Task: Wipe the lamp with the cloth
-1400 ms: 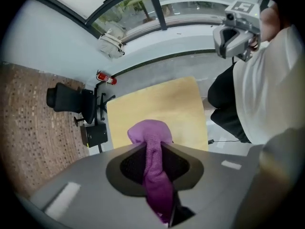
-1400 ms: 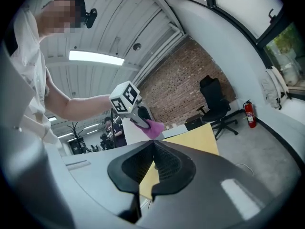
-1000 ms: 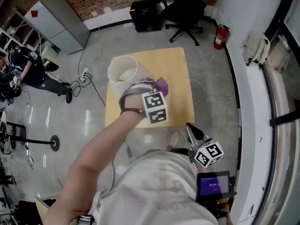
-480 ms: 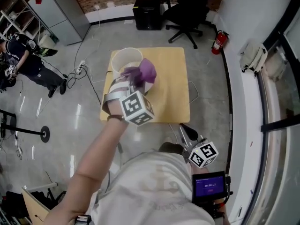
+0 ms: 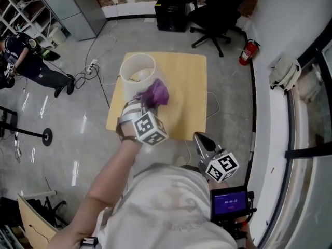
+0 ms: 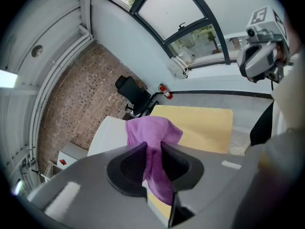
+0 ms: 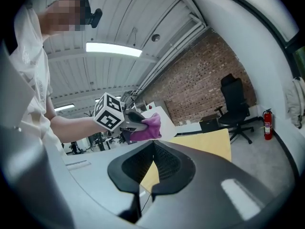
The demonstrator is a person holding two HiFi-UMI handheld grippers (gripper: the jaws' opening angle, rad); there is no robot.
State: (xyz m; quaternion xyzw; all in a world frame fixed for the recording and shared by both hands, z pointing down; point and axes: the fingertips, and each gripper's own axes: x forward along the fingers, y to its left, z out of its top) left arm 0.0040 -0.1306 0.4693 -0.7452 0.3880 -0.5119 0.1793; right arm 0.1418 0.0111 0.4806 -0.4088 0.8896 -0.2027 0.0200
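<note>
Left claw clenched on purple microfibre cloth. The bunch sticks out past the tips so fabric, not plastic, meets the white cylindrical lamp. Lamp stands at the 10 o'clock corner of the square pale-wood bench. Cloth sits at the shade's 4 o'clock side, touching or just beside it, can't tell. Claw angles down, likely to drag along the shade wall. Right claw pinched together with nothing in it, parked off the bench at 5 o'clock, out of the way.
</note>
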